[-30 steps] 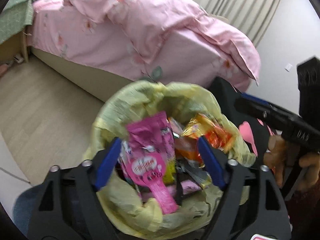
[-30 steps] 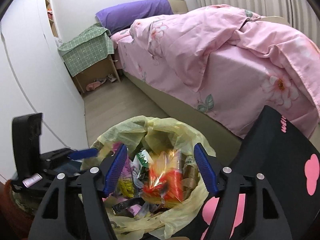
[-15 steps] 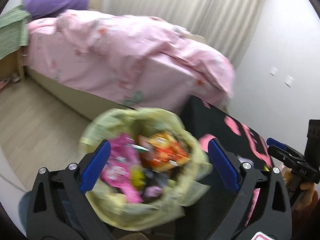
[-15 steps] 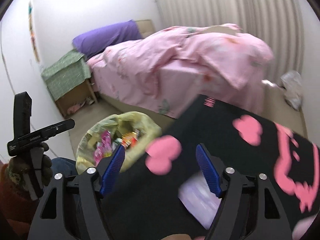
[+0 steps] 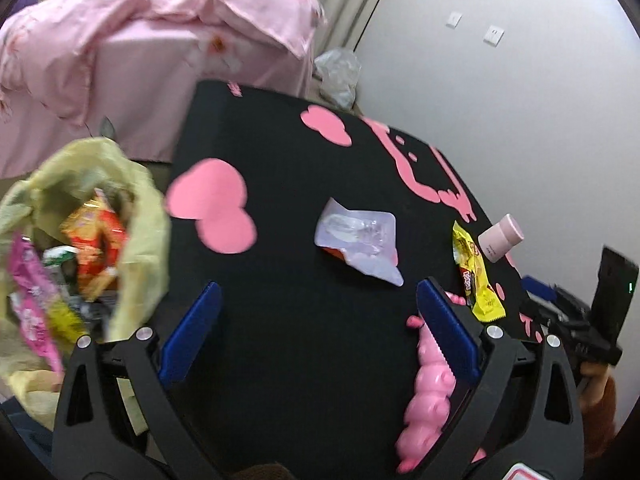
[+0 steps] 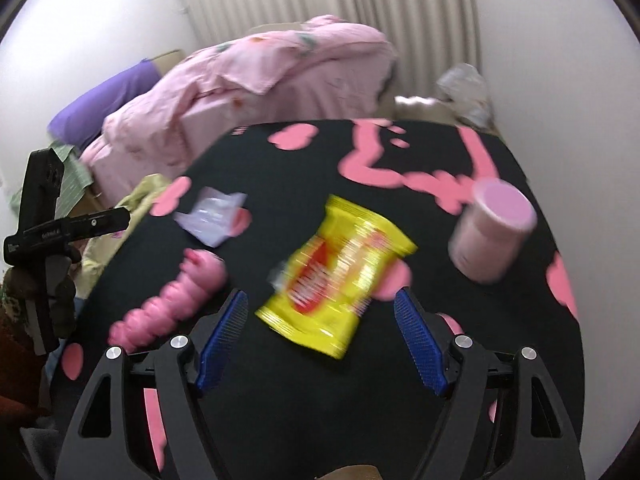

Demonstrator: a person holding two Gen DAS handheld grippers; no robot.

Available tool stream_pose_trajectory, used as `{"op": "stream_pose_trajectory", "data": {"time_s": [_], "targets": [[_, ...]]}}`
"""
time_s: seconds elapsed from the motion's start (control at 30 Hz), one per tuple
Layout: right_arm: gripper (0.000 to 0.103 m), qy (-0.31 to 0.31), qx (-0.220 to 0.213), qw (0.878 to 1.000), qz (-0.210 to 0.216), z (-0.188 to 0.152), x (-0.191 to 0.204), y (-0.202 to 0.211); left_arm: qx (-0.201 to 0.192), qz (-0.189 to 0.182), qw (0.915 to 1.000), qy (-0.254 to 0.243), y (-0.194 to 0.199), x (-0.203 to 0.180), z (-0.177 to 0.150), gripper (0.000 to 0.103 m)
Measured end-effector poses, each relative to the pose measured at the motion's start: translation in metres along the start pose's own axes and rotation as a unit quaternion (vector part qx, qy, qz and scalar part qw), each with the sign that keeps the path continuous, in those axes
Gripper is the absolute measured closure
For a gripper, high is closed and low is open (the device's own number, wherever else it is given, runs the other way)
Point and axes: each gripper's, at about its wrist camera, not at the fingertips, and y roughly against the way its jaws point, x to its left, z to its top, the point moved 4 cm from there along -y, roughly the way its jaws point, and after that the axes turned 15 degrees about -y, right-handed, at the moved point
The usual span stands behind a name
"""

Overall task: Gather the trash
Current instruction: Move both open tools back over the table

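Observation:
A black table (image 5: 300, 320) with pink shapes holds a pale lilac wrapper (image 5: 360, 240), a yellow snack packet (image 5: 478, 280) and a pink twisted toy (image 5: 430, 392). A yellow trash bag (image 5: 132, 216) full of wrappers stands at the table's left edge. My left gripper (image 5: 320, 332) is open and empty over the table, the lilac wrapper ahead of it. My right gripper (image 6: 320, 340) is open and empty, with the yellow packet (image 6: 336, 268) just ahead between its fingers. The lilac wrapper (image 6: 212, 216) and toy (image 6: 172, 300) lie to its left.
A pink cylindrical jar (image 6: 492, 232) stands on the table at the right, also in the left wrist view (image 5: 500, 238). A bed with pink bedding (image 5: 140, 40) lies behind the table. A crumpled clear bag (image 5: 338, 72) sits by the wall.
Both grippers have swung from above the trash bag to over the black table. The bag has moved to the left of both views. Both stay open and empty.

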Motion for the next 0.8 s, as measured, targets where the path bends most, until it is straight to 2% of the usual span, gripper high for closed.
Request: {"op": "stream_pose_trajectory", "data": {"time_s": [0.2, 0.33, 0.4, 0.57, 0.7, 0.8], "targets": [[0.031, -0.063, 0.019, 0.998, -0.001, -0.009, -0.037, -0.013, 0.044, 0.005, 0.9989, -0.015, -0.037, -0.024, 0.011, 0.01], [0.031, -0.065, 0.026, 0.998, -0.009, -0.016, -0.041, -0.019, 0.084, 0.047, 0.9937, -0.058, -0.063, -0.032, 0.021, 0.01], [0.031, -0.06, 0.025, 0.998, -0.013, -0.019, -0.04, -0.02, 0.09, 0.067, 0.9916, -0.065, -0.07, -0.032, 0.024, 0.01], [0.031, -0.02, 0.026, 0.999, -0.04, -0.026, -0.035, -0.021, 0.109, 0.117, 0.9857, -0.052, -0.084, -0.033, 0.033, 0.014], [0.03, 0.002, 0.029, 0.998, -0.06, -0.027, -0.031, -0.023, 0.122, 0.166, 0.9756, -0.075, -0.092, -0.035, 0.036, 0.028], [0.03, 0.001, 0.027, 0.998, -0.058, -0.029, -0.033, -0.022, 0.111, 0.162, 0.9772, -0.081, -0.086, -0.033, 0.033, 0.034]]}}
